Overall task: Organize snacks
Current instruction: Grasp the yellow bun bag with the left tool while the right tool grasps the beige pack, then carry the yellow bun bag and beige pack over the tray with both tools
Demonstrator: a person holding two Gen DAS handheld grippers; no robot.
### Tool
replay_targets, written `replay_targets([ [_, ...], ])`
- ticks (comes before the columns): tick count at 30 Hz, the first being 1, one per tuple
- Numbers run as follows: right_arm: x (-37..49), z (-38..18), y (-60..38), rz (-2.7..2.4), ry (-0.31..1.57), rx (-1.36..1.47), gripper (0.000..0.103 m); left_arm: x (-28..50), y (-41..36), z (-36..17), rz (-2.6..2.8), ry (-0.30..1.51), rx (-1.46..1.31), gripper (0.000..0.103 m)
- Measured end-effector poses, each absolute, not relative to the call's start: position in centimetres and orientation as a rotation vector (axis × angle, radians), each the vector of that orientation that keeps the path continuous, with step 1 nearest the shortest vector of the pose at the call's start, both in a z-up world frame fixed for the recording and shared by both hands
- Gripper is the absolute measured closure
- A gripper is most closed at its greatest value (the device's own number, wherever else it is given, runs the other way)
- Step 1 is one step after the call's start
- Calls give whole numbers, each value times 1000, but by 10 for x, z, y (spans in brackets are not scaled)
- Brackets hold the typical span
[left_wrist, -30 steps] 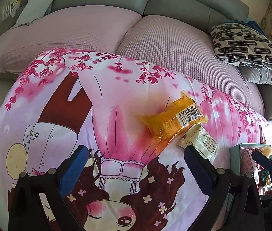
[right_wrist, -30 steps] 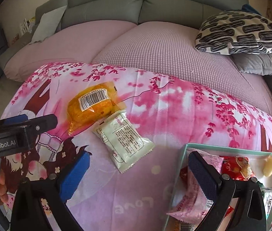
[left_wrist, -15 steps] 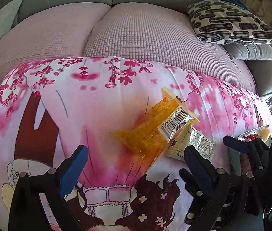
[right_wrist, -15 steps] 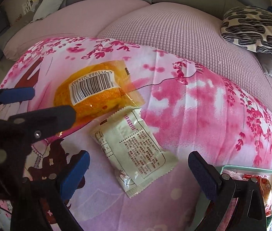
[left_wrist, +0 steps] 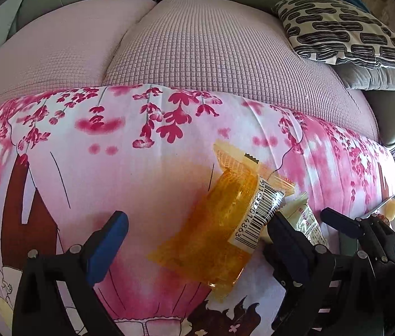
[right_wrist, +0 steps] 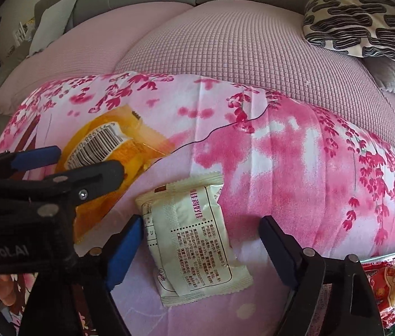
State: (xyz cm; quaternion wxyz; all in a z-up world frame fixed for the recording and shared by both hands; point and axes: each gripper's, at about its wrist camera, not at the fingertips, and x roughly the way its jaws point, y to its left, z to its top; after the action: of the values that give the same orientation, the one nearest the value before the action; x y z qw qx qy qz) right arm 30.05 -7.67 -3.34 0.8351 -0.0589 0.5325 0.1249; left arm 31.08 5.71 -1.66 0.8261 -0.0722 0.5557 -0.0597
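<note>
Here, the left gripper (left_wrist: pixel 197 232) spreads wide fingers around an orange snack packet (left_wrist: pixel 219 238), while the right gripper (right_wrist: pixel 200 235), closing, straddles a cream snack packet (right_wrist: pixel 194 246) untouched.

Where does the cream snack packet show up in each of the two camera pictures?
Left wrist view: the cream packet peeks out at lower right, mostly hidden behind the left gripper's finger.
Right wrist view: it lies in full at lower centre, between the right gripper's closing jaws, not yet pinched.
Shared landmark: the orange packet beside it.
</note>
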Motion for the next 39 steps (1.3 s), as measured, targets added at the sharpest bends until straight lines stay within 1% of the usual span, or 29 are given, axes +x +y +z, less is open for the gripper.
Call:
replay_targets([
  [1, 300, -33, -79, 262, 1126, -119, 29, 312, 58, -17, -125, 1180, -159, 4],
  [2, 298, -31, -81, 261, 1126, -109, 33, 312, 58, -17, -124, 1180, -168, 7],
  [3, 296, -30, -83, 261, 1128, -94, 40, 311, 58, -17, -127, 1181, -179, 13],
  [4, 296, -30, -85, 262, 1130, -79, 46, 310, 58, -17, -133, 1182, -190, 16],
  [6, 295, -28, -90, 273, 1134, -46, 46, 307, 58, -17, -149, 1185, -214, 30],
  [7, 294, -26, -94, 279, 1136, -32, 46, 306, 58, -17, -163, 1188, -233, 33],
  [8, 293, -26, -96, 283, 1138, -22, 47, 305, 59, -19, -182, 1192, -258, 40],
  [9, 291, -26, -97, 286, 1140, -16, 47, 302, 59, -19, -190, 1195, -281, 44],
  [10, 290, -25, -100, 288, 1143, -11, 47, 300, 60, -20, -185, 1196, -295, 45],
  [11, 288, -24, -101, 291, 1143, -4, 47, 297, 61, -20, -179, 1195, -302, 49],
  [12, 284, -22, -102, 294, 1142, 4, 47, 295, 61, -19, -176, 1194, -310, 52],
  [19, 253, -4, -104, 314, 1117, 34, 47, 262, 65, -10, -141, 1152, -380, 58],
  [21, 244, 2, -106, 313, 1106, 37, 47, 250, 66, -5, -126, 1127, -404, 62],
  [26, 225, 9, -113, 308, 1105, 46, 47, 225, 69, 10, -129, 1067, -484, 64],
  [32, 213, 13, -119, 311, 1108, 41, 47, 222, 64, 11, -116, 1086, -473, 65],
  [34, 214, 12, -121, 306, 1117, 38, 47, 228, 59, 12, -110, 1088, -446, 62],
  [35, 214, 11, -121, 306, 1117, 35, 47, 230, 59, 11, -109, 1093, -449, 53],
  [36, 214, 11, -122, 305, 1115, 29, 47, 233, 58, 8, -111, 1103, -460, 46],
  [39, 215, 10, -123, 298, 1113, 20, 47, 243, 51, -1, -96, 1135, -433, 45],
])
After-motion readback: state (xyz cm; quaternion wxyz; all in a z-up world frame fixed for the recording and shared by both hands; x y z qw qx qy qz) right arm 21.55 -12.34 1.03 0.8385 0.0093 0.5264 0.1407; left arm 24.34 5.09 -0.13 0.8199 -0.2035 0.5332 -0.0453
